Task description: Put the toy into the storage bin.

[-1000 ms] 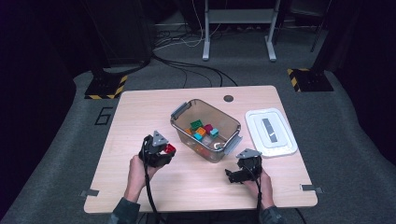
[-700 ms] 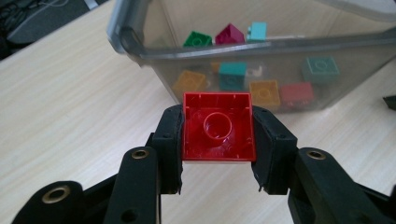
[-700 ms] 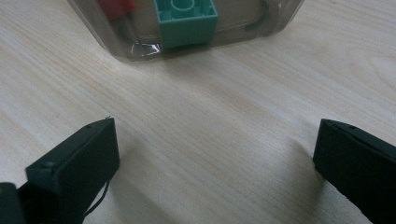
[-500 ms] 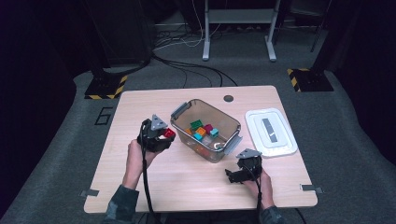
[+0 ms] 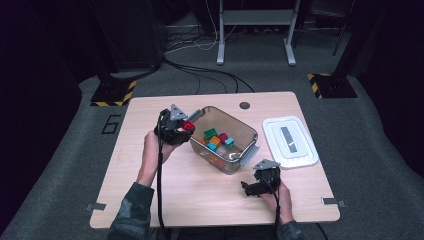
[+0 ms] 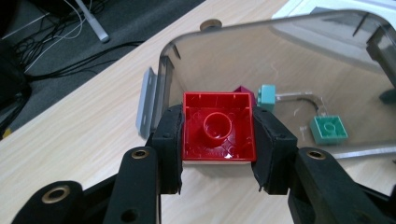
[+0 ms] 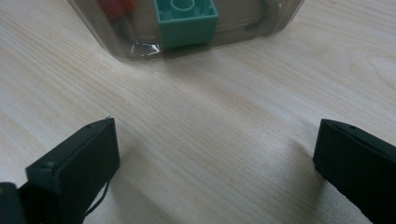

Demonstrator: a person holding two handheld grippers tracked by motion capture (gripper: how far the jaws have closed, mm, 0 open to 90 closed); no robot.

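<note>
A person at a wooden table (image 5: 150,190) is carrying a red building brick (image 6: 218,127) toward a clear plastic bin (image 5: 247,131), the left gripper (image 6: 217,140) clamped on the brick's two sides with its hollow underside facing the camera. In the high view the left gripper (image 5: 176,127) is hovering at the bin's left rim with the red building brick (image 5: 188,125) just short of the opening, so the drop itself is not yet made.

Several bricks are already lying inside the bin: a green one (image 5: 210,133), an orange one (image 5: 215,141), a dark red one (image 5: 222,136) and teal ones (image 5: 229,142). No loose bricks are showing on the tabletop, which suggests the sorting is nearly finished, with this release left and probably the closing of the bin.

The right gripper (image 5: 258,181) is resting near the table's front edge, just before the bin, its jaws standing wide apart over bare wood with nothing between them; a teal brick (image 7: 187,18) is pressing against the bin wall ahead of it.

The white lid (image 5: 290,141) is lying flat to the right of the bin, apart from it. The bin's near wall and its grey latch handle (image 6: 146,105) are standing between brick and interior, so the brick needs to clear the rim.
</note>
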